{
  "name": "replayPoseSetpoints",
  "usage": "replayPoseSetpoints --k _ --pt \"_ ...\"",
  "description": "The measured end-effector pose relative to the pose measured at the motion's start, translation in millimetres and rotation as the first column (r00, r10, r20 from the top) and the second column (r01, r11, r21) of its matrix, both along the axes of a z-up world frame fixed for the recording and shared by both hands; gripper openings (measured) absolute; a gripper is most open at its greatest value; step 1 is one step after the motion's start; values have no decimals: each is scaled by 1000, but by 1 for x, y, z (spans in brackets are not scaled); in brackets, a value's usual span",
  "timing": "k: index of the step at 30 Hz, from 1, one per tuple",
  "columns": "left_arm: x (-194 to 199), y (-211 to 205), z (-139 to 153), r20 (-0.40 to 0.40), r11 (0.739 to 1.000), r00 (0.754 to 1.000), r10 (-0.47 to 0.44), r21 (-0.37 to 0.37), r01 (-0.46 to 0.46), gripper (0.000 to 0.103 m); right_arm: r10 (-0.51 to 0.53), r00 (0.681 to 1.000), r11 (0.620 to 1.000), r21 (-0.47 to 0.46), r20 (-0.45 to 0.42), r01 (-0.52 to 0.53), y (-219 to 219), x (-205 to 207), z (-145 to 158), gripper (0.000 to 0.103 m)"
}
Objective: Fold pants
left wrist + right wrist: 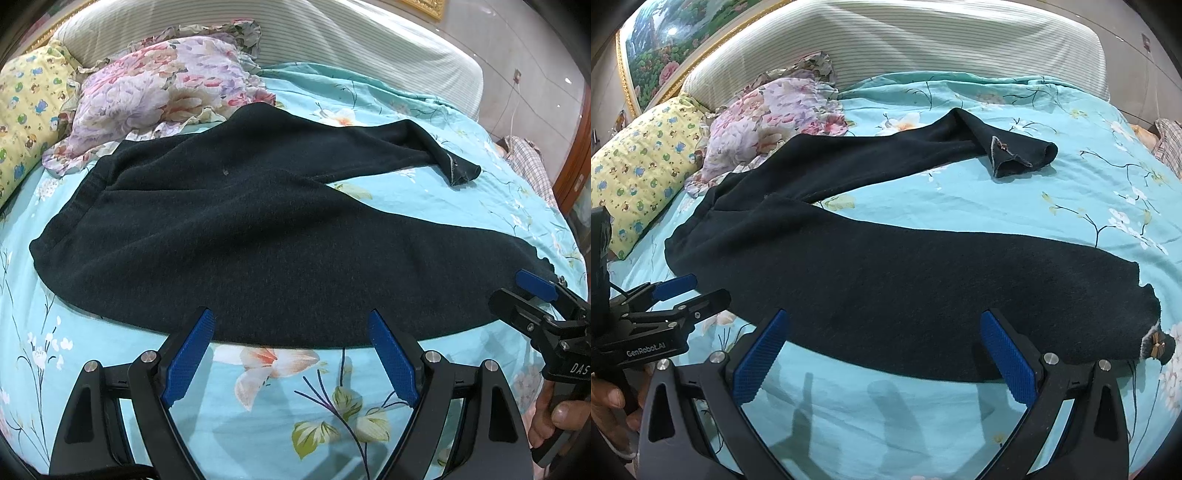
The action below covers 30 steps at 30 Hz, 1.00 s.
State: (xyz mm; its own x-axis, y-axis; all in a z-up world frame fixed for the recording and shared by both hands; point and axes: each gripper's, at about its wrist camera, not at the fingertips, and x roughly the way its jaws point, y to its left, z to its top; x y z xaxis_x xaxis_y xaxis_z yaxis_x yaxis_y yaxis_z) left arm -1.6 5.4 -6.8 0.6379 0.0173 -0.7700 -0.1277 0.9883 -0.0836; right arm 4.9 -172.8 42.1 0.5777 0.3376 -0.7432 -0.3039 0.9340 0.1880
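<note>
Jaws of both grippers gape wide just short of the pants (240, 236), holding nothing.

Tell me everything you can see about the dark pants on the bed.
The dark, fleece-like knit pants lie spread flat on the turquoise floral bedsheet, waistband towards the pillows, legs parted in a V. The near leg is straight, its cuff turned up showing a small brown ornament; the far leg's cuff is twisted. Both open grippers, left gripper and right gripper, are at the near edge, gripping nothing.

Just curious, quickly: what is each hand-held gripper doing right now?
Left hand-held gripper: open, holding nothing.
Right hand-held gripper: open, holding nothing.
</note>
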Motion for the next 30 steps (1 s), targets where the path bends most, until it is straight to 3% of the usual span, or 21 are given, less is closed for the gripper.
replayPoseSetpoints --k 30 --pt "0 -1 3 -3 1000 1000 -18 -8 18 86 -3 1000 1000 10 -2 3 6 -5 2 103"
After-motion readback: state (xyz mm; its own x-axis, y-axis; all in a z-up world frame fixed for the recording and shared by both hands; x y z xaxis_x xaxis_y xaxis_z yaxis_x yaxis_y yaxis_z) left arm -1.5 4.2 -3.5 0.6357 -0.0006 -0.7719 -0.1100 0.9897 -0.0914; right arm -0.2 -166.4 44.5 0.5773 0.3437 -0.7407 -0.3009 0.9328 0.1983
